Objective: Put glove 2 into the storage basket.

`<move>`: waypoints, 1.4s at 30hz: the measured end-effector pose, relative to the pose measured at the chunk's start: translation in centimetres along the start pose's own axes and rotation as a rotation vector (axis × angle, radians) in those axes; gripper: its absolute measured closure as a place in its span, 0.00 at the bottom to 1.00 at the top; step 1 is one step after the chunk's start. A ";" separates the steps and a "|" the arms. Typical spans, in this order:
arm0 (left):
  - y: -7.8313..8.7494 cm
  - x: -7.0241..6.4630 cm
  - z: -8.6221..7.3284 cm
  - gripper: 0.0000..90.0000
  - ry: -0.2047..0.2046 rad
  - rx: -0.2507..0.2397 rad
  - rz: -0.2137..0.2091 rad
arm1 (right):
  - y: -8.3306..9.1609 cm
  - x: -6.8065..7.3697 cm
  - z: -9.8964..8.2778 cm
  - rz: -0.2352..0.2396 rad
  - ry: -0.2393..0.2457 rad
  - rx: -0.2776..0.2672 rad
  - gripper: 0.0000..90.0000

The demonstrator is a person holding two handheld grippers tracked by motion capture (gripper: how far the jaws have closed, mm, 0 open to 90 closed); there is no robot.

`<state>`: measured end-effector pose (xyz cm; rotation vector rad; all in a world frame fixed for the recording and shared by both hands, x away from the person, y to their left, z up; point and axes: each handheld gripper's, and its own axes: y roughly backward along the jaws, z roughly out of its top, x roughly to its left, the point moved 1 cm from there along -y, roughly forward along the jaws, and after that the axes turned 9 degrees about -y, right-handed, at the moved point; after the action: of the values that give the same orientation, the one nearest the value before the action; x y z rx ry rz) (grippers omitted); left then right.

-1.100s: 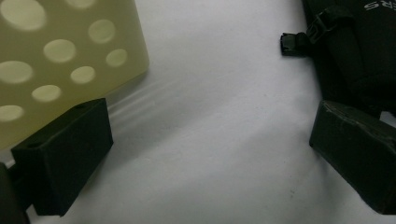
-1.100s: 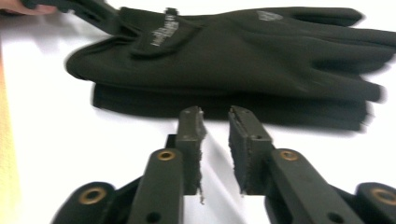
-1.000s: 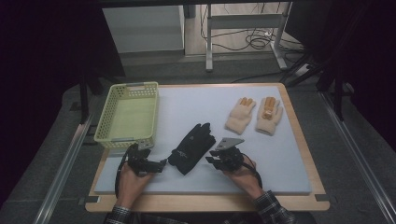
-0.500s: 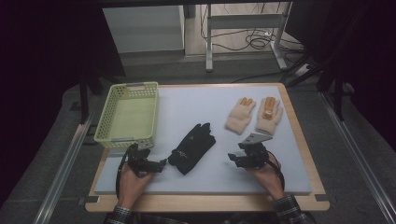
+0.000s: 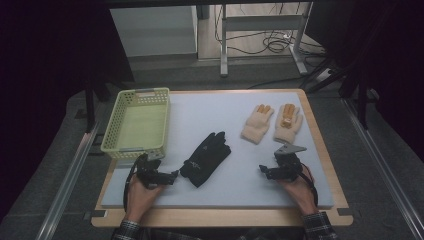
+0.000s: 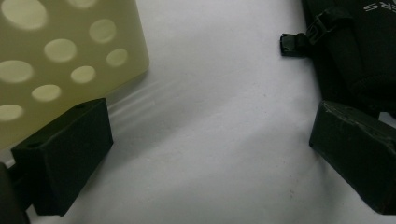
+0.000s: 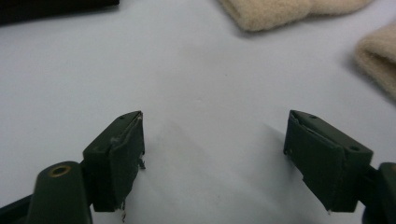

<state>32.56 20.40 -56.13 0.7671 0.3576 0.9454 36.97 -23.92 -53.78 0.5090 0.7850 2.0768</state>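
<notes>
My tabletop runs dark at its near edge. The basket is cut off in my left gripper view, as is the black glove, lying mid-tabletop. My right hand-held gripper has just been opening, nothing between its jaws; my left hand-held gripper stands released beside the black glove.

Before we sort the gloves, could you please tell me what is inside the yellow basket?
The yellow basket looks empty: its bare floor shows; its near wall hides a strip.
</notes>
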 end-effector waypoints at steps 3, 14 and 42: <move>0.0 0.1 0.0 0.00 -0.001 0.000 -0.004 | -0.1 0.2 -0.1 -0.019 0.005 -0.004 0.19; 0.5 0.3 0.0 0.00 -0.003 -0.025 -0.075 | -0.1 0.1 -0.1 -0.020 0.005 -0.005 0.18; -2.3 -6.6 9.3 0.00 -0.218 -0.013 -0.221 | -0.1 0.1 -0.1 -0.020 0.005 -0.006 0.19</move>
<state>35.73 10.09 -51.72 0.7931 0.2393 0.6491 36.89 -23.80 -53.93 0.4916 0.7839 2.0623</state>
